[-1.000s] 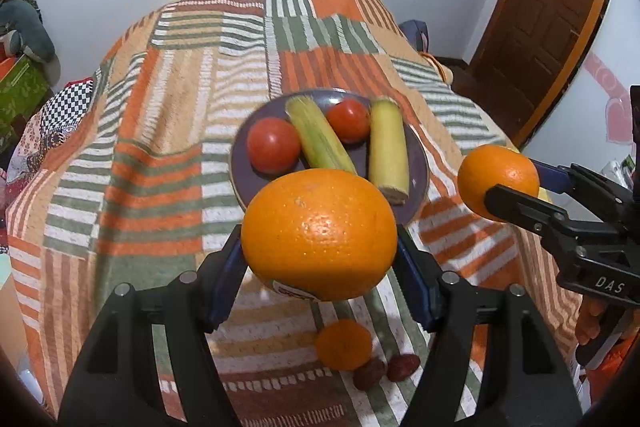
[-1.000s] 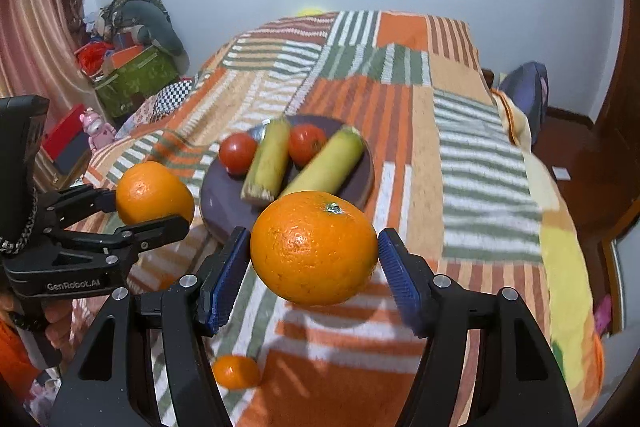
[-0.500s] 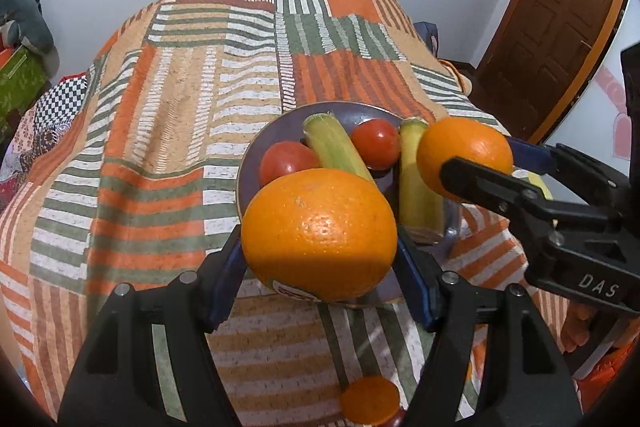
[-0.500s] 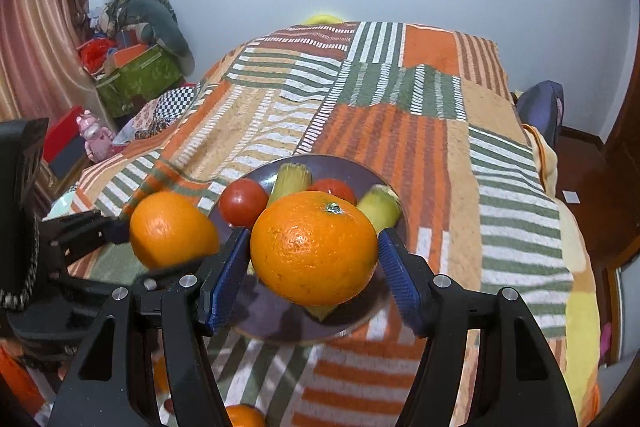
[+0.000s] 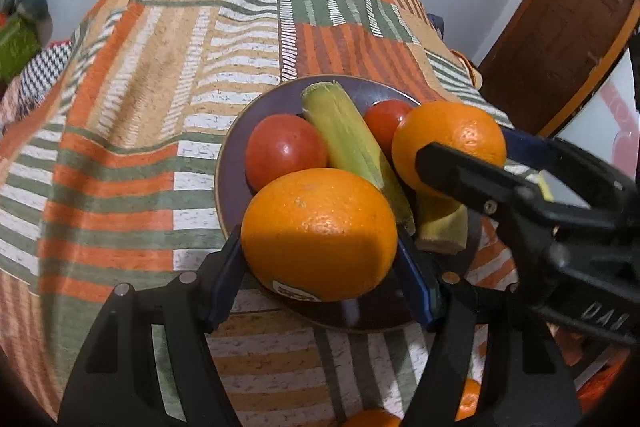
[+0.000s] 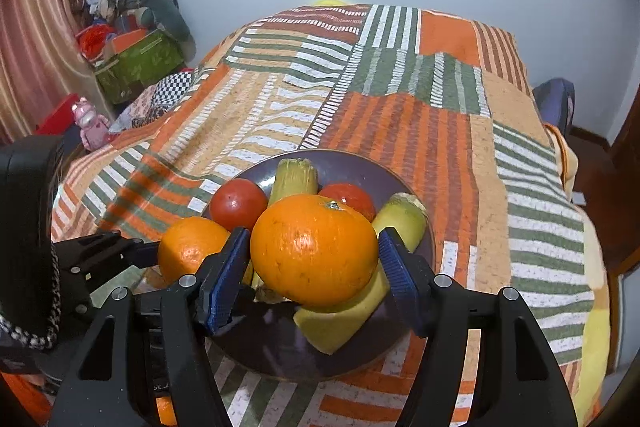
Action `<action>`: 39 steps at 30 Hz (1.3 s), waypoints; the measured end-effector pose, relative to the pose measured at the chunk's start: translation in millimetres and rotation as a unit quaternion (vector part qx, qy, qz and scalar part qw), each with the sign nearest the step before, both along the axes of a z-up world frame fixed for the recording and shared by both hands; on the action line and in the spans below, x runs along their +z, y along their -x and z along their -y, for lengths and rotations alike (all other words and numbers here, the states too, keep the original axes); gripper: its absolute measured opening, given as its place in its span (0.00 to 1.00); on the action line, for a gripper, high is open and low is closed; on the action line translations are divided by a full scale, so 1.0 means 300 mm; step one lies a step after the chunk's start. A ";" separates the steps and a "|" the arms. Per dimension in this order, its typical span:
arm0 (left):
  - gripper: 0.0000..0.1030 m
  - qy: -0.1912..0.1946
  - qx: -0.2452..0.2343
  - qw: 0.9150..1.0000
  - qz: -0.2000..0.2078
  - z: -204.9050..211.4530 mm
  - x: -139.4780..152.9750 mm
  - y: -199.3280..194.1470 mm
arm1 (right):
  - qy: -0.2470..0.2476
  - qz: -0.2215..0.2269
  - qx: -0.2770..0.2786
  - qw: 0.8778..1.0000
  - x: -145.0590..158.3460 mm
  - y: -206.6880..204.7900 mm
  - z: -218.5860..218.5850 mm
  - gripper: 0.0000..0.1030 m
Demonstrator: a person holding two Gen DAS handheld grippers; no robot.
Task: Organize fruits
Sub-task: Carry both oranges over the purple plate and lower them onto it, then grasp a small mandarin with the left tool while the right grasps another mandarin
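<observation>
The bed [image 6: 404, 131] fills most of both views, covered with a woven patchwork spread of orange, green, tan and white stripes; the cloth looks coarse and slightly wrinkled. On it lies a round, dark purple plate [image 6: 352, 167] with a thin lighter rim and a smooth, glossy face.

The left gripper [image 5: 320, 239] is black with blue ribbed pads, and its jaws are closed on a large orange [image 5: 320, 231]. This orange is round, with dimpled skin and a small sticker on its lower side. It hangs over the near edge of the plate; whether it touches the plate I cannot tell. The right gripper [image 6: 314, 251] has the same shape and its pads press both sides of a second orange [image 6: 314, 251], which shows a small green stem mark on top. This one hangs above the plate's middle, in front of the other fruit. In the left wrist view the same right gripper [image 5: 452, 143] enters from the right side, just beside the left one.

On the plate lie two long corn cobs [image 5: 352, 143] in pale green-yellow husk, with cut ends, and two round, shiny red tomatoes [image 5: 286, 153], one between the cobs. A small orange fruit [image 5: 468, 399] lies on the spread near the plate.
</observation>
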State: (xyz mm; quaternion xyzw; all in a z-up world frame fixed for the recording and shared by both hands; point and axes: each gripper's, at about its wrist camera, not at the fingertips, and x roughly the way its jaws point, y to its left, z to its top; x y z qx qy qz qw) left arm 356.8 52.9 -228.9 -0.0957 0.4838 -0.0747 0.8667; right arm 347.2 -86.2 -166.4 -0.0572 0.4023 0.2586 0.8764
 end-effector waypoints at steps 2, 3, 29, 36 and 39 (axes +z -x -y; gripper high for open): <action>0.67 0.005 0.001 1.000 -0.003 0.000 -0.001 -0.003 | 0.002 0.000 0.001 1.000 -0.002 -0.008 -0.010 0.62; 0.67 0.002 0.000 1.000 -0.004 0.002 -0.001 -0.003 | 0.000 -0.003 0.002 1.000 -0.005 -0.012 -0.013 0.63; 0.68 -0.038 -0.017 0.999 -0.007 0.026 0.067 0.132 | 0.000 -0.016 0.002 1.000 -0.001 0.087 0.057 0.68; 0.68 -0.047 -0.003 0.999 0.018 -0.006 0.149 0.209 | -0.008 0.000 -0.004 1.000 0.057 0.146 0.091 0.68; 0.68 -0.054 -0.003 0.998 0.026 -0.010 0.180 0.255 | -0.007 0.006 -0.005 1.000 0.073 0.185 0.107 0.68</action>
